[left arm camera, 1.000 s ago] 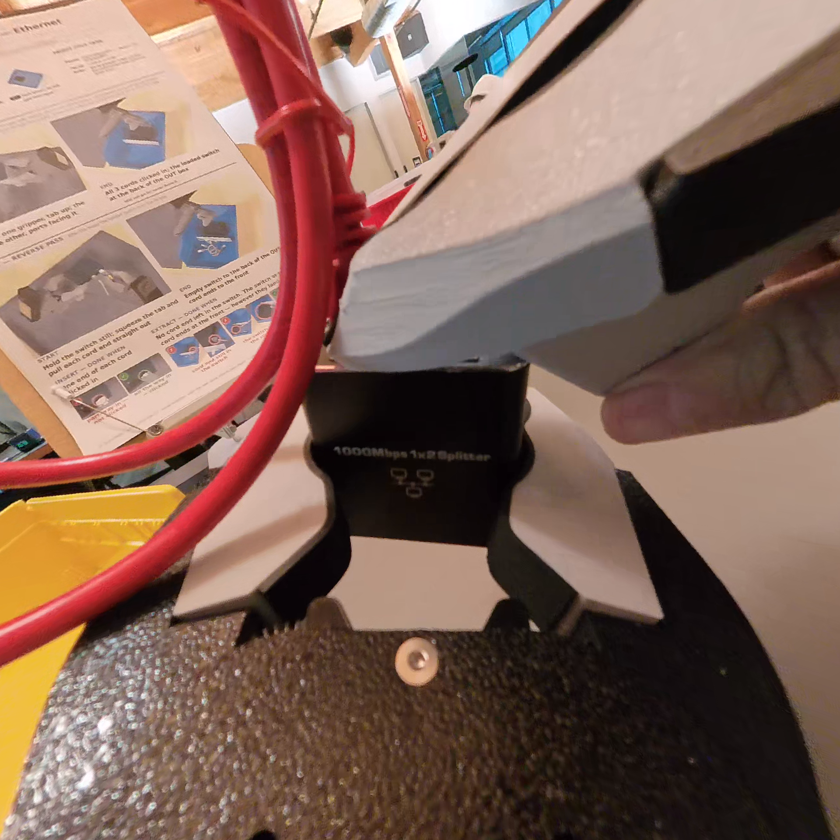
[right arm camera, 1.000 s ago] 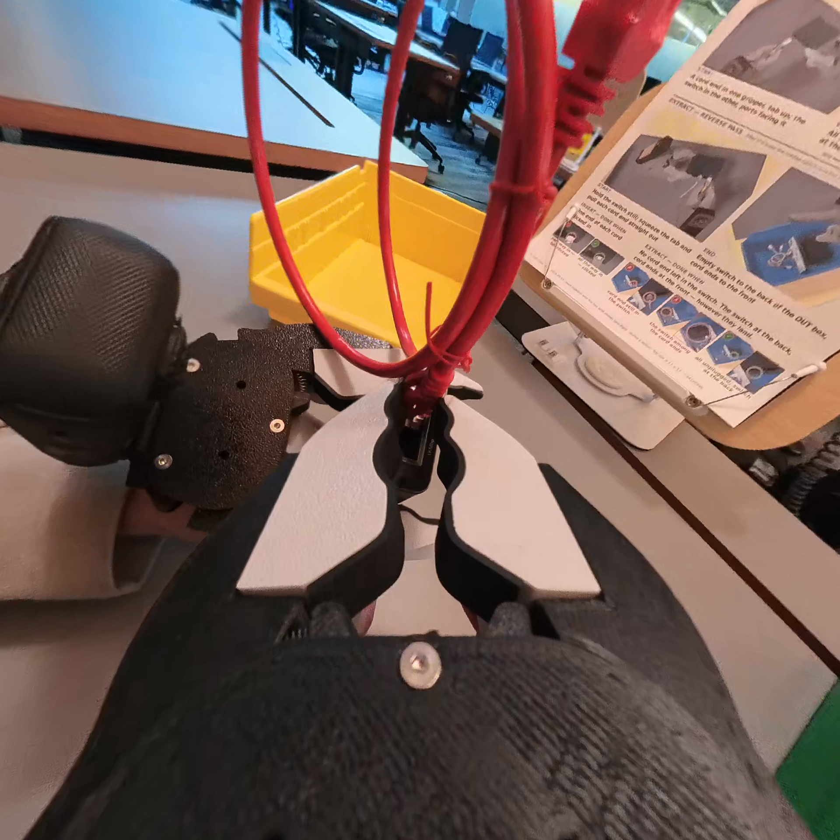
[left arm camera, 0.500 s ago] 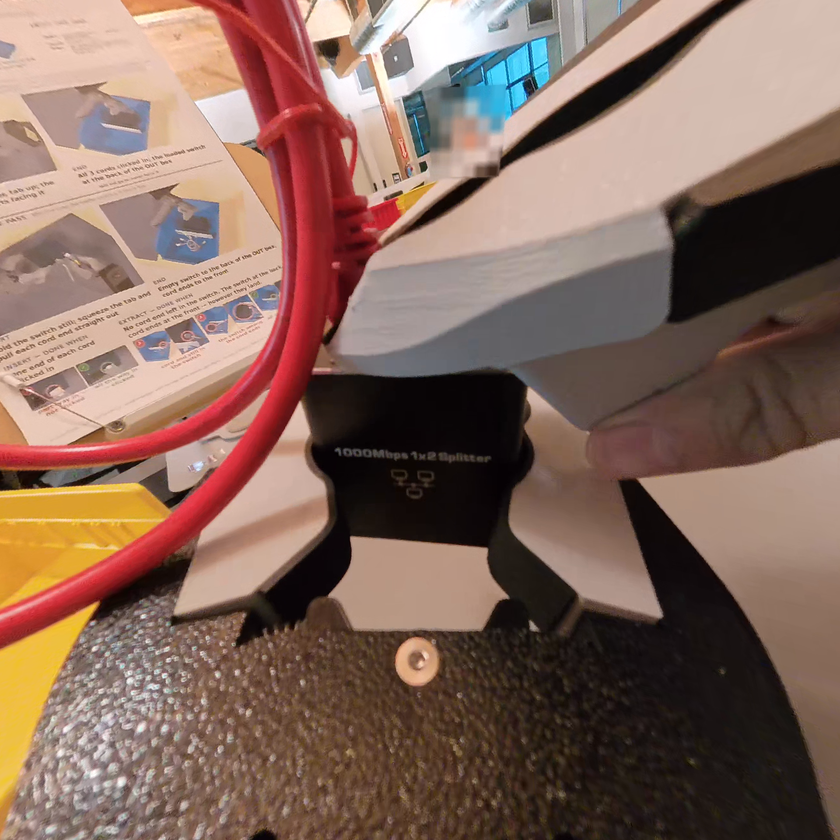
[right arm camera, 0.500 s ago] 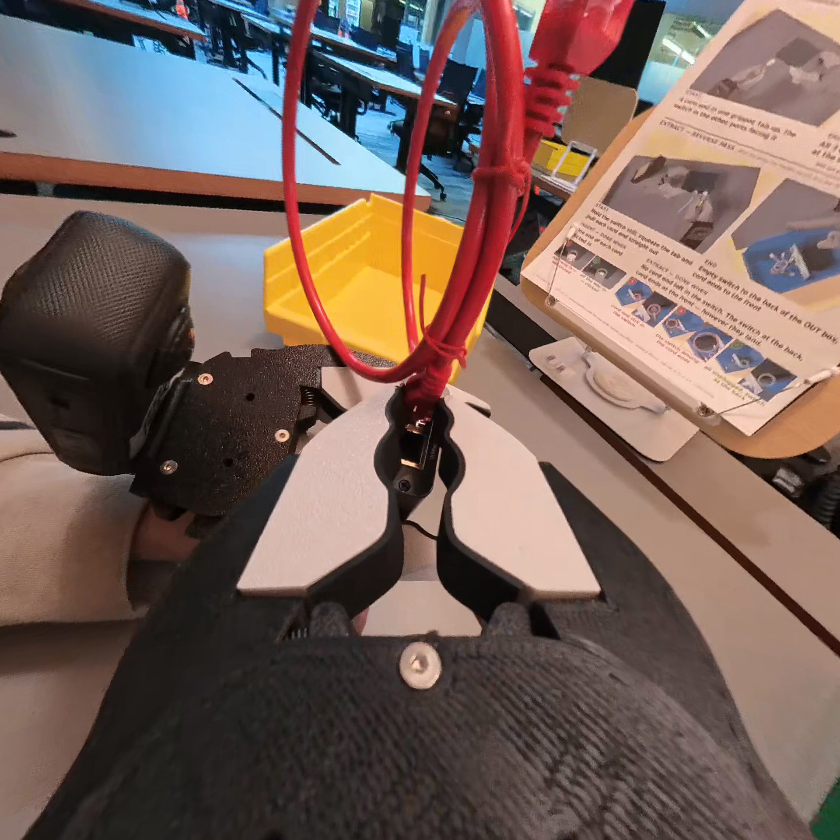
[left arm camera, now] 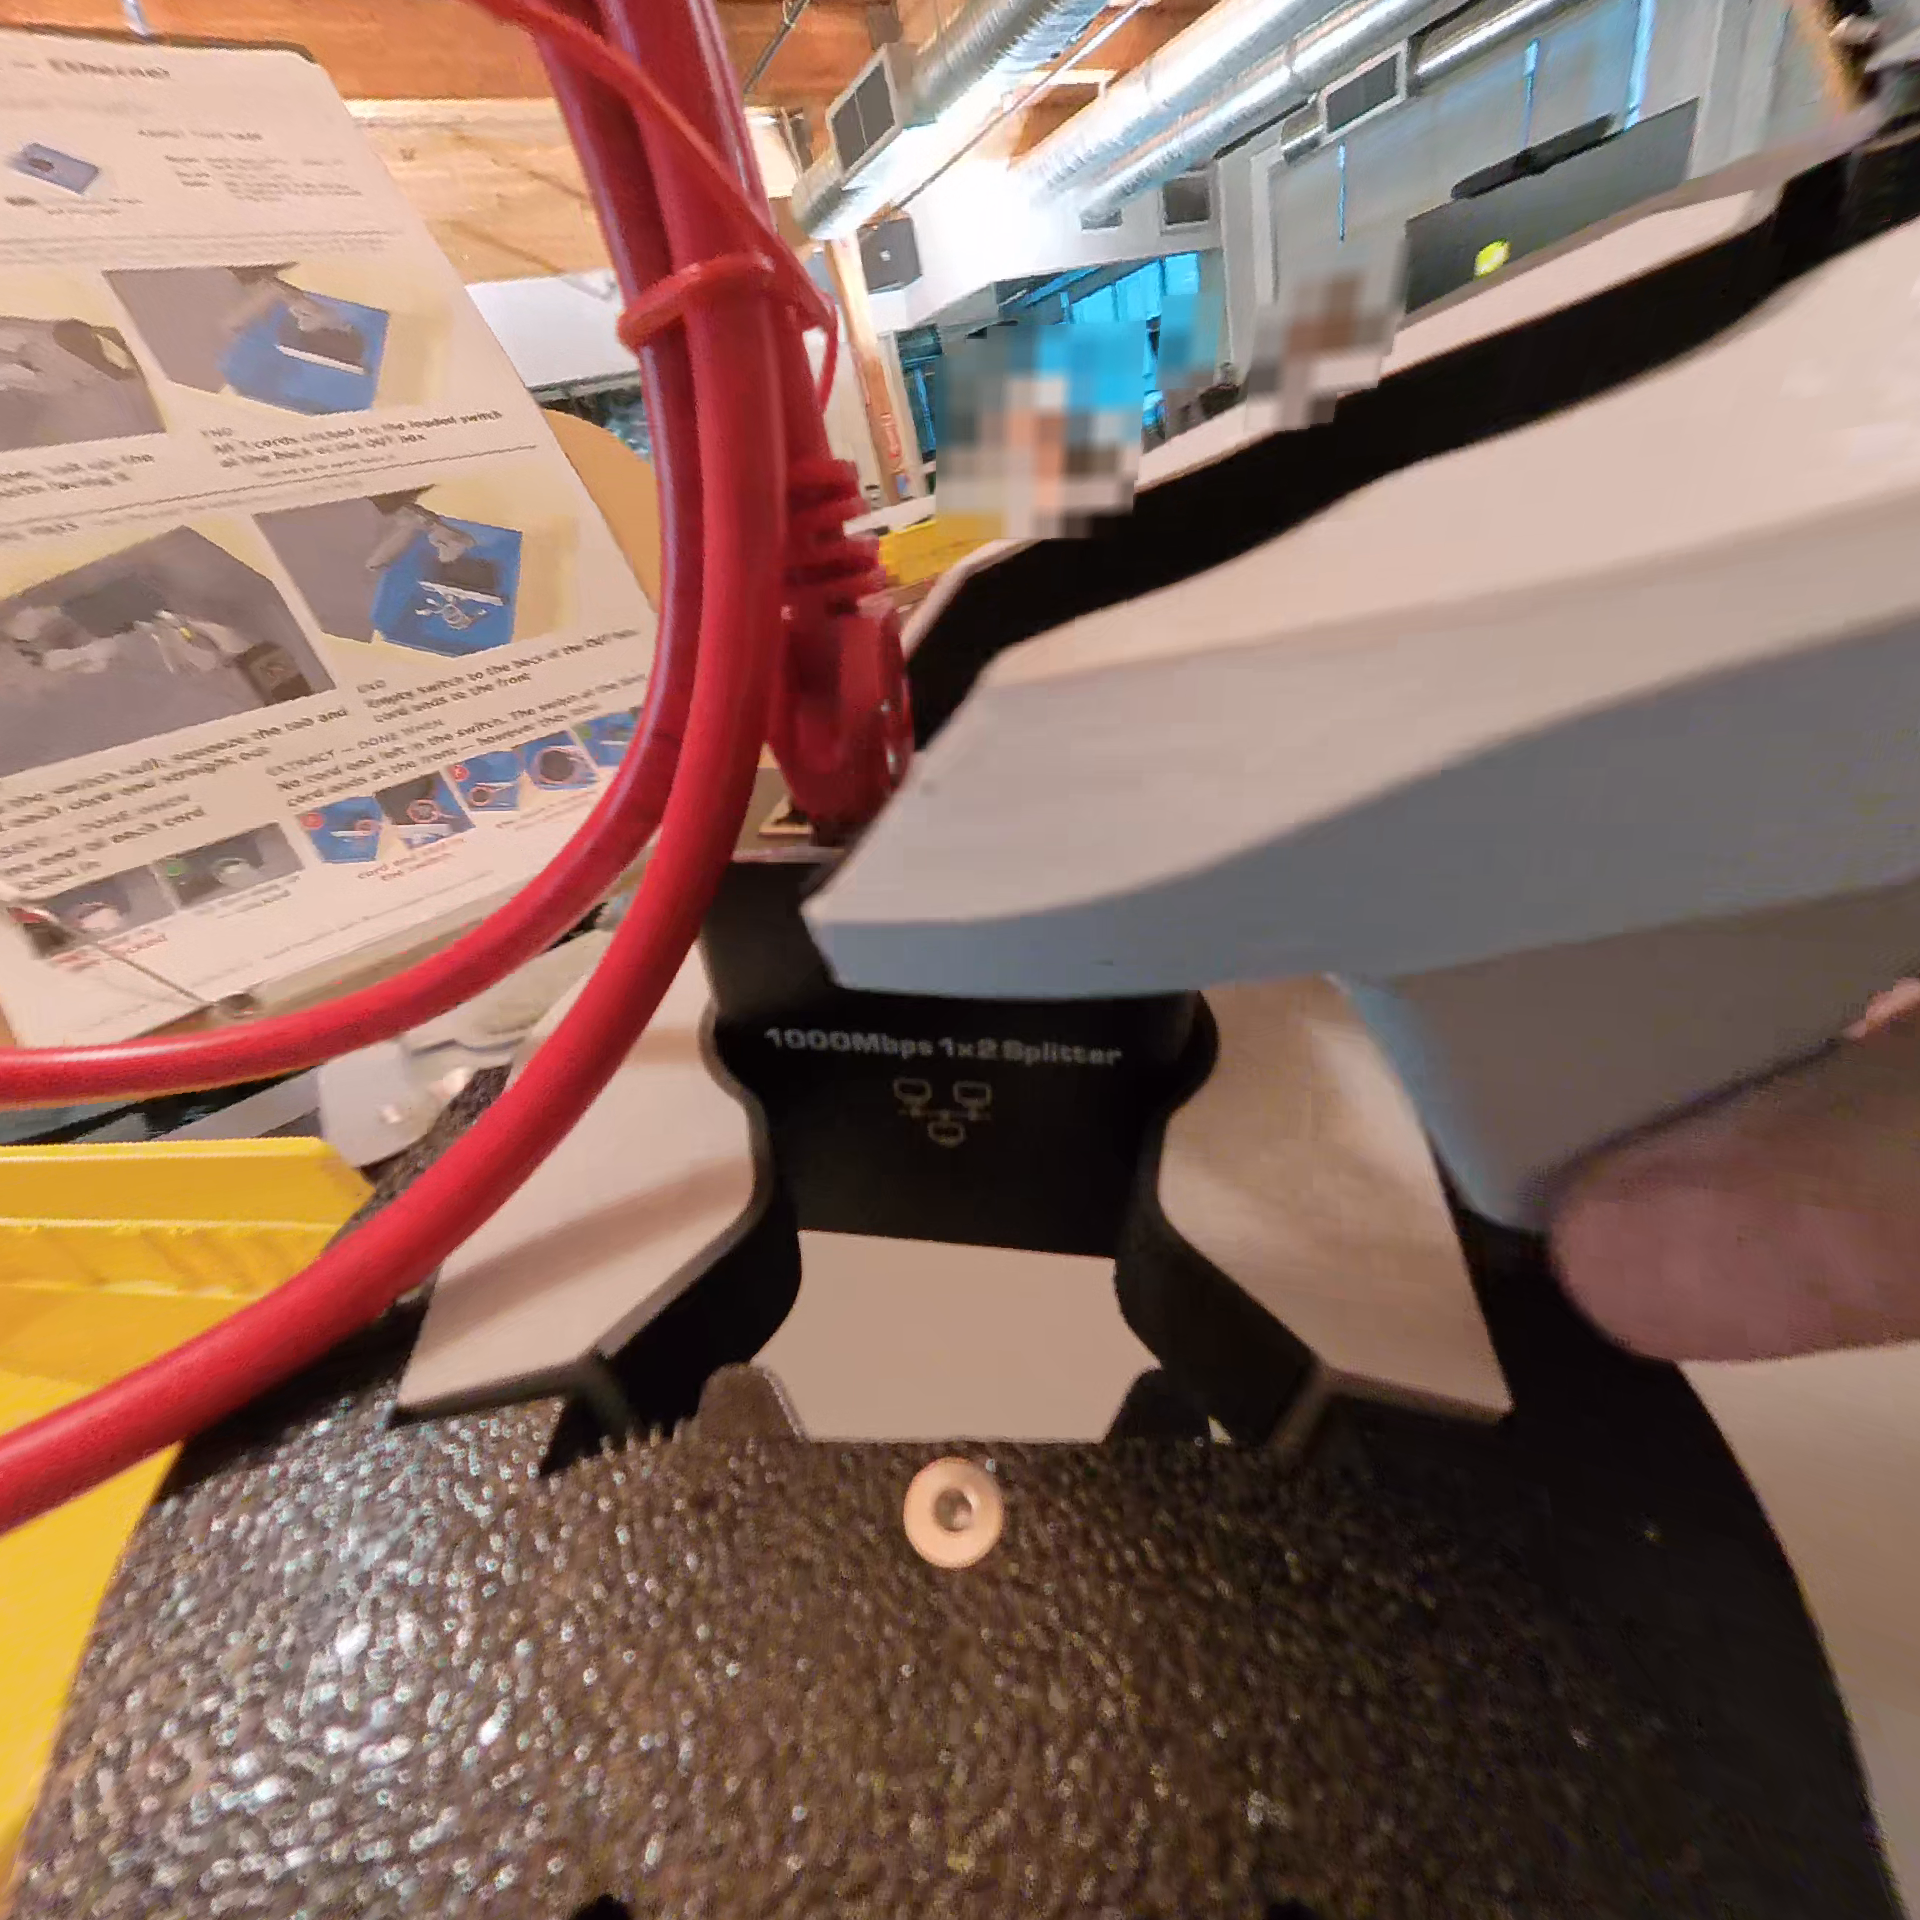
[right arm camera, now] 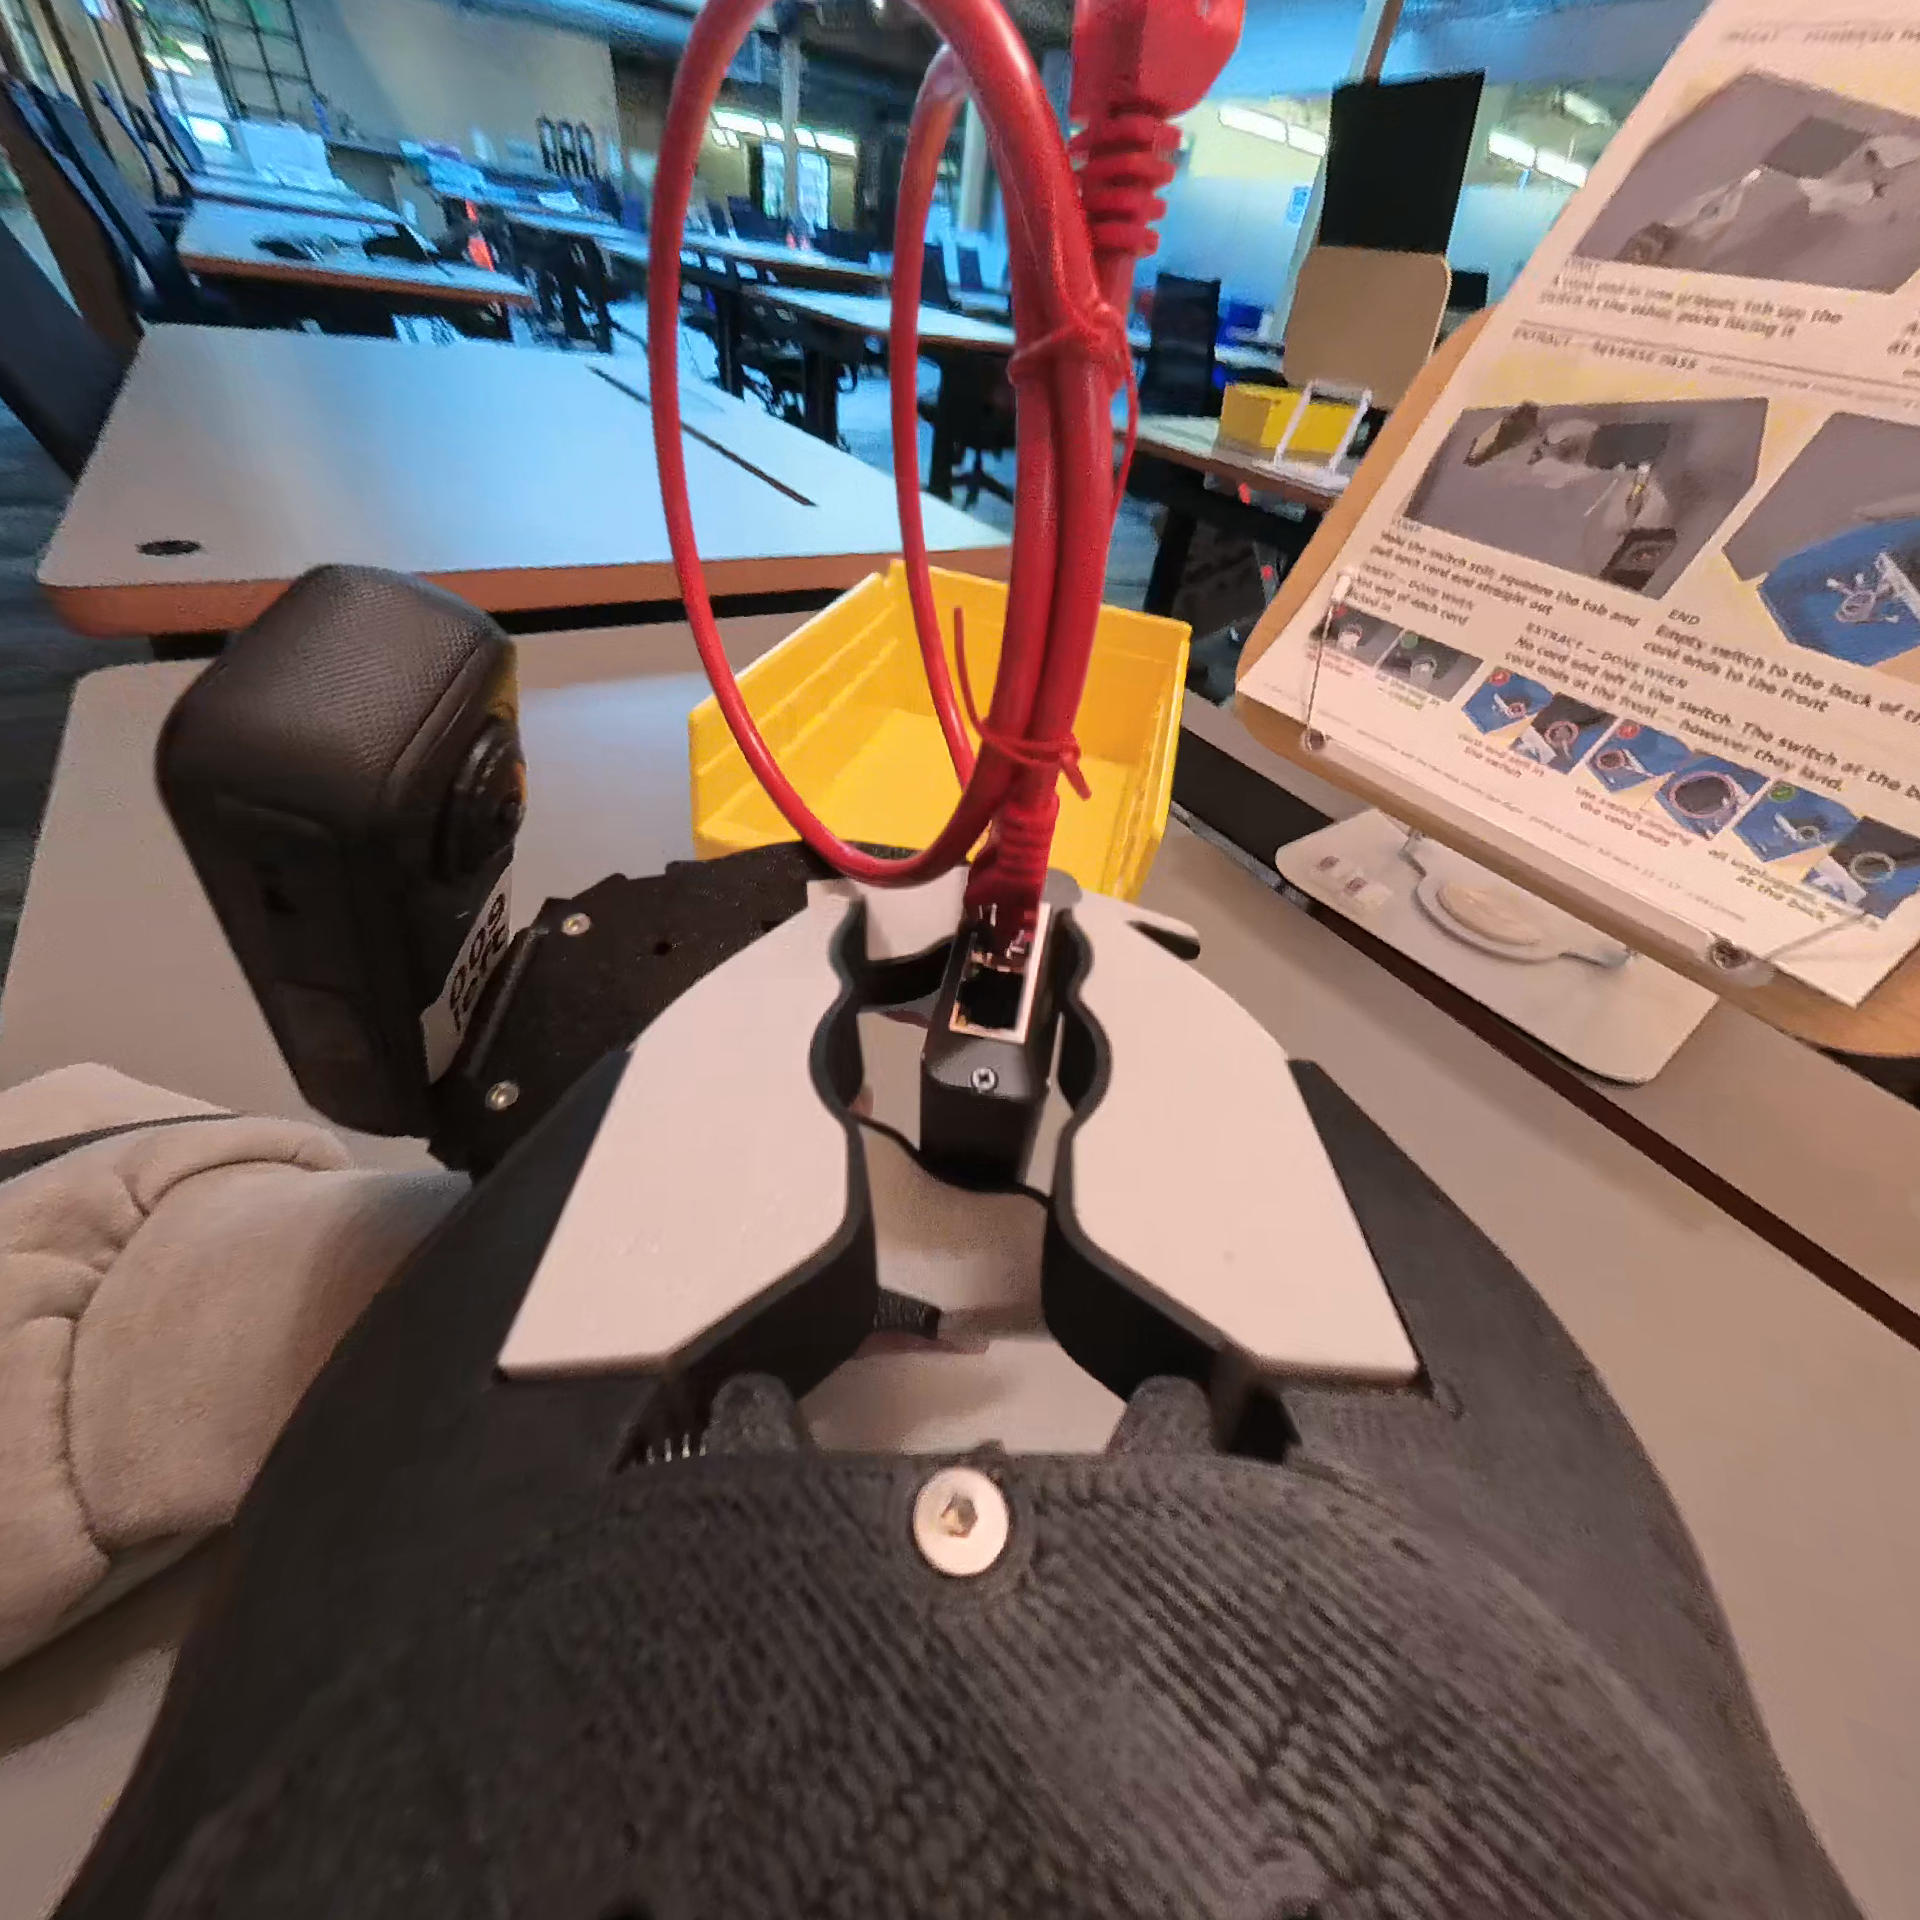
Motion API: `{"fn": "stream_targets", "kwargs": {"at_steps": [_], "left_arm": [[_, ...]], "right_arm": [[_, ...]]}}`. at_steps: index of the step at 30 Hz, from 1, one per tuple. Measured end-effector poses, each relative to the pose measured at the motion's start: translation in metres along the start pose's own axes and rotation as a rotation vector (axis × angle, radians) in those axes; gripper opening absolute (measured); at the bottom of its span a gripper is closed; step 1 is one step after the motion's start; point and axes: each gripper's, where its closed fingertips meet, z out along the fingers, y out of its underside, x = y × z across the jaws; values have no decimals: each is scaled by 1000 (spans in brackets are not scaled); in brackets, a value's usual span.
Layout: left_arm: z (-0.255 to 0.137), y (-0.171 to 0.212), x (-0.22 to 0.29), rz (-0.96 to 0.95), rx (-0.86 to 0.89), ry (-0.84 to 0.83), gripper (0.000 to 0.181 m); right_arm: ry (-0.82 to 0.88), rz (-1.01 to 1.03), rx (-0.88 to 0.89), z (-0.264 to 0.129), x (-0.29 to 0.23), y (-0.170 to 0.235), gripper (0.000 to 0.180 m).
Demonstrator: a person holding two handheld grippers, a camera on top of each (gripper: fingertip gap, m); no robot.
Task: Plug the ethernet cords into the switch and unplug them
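My left gripper is shut on the black switch, holding it by its sides. A red ethernet cord, coiled and tied, has one plug seated in the switch's far port. In the right wrist view the switch stands between the fingers of my right gripper, which are spread apart. The red plug sits in the far port and the near port is empty. The cord's other plug hangs free above. The right gripper's finger reaches over the switch.
A yellow bin sits on the table just beyond the grippers. An instruction sheet on a stand is at the right. A person's sleeve is at the left and a fingertip is by the right gripper.
My right gripper was shut around the red plug at the switch; its fingers have spread apart and the plug stays in the port. The left gripper keeps its hold.
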Motion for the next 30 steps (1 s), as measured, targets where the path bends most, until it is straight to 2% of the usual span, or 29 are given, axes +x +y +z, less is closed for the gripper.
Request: {"fn": "stream_targets", "kwargs": {"at_steps": [1,3,7,9,14,17,18,23,27,30], "left_arm": [[0,-1,2,-30,11,23,76],[-1,-6,6,-108,37,93,75],[-2,-10,13,-258,69,203,76],[-2,-11,14,-303,76,233,76],[0,-7,18,-302,72,244,76],[2,-3,18,-262,57,221,75],[2,-1,17,-236,48,203,76],[5,10,13,-40,-3,104,79],[9,17,21,54,-41,87,76],[9,17,25,73,-44,98,76]], "right_arm": [[10,14,-21,-3,1,0,40],[27,40,-10,-13,4,-7,52],[38,99,122,-42,13,-34,52],[89,120,146,-51,26,-34,54],[128,186,136,-51,40,-19,67],[130,195,101,-42,38,-8,69],[130,198,95,-39,37,-6,68],[133,182,110,-26,32,-2,38],[71,235,44,-14,21,14,39],[83,245,56,-15,21,16,32]]}}
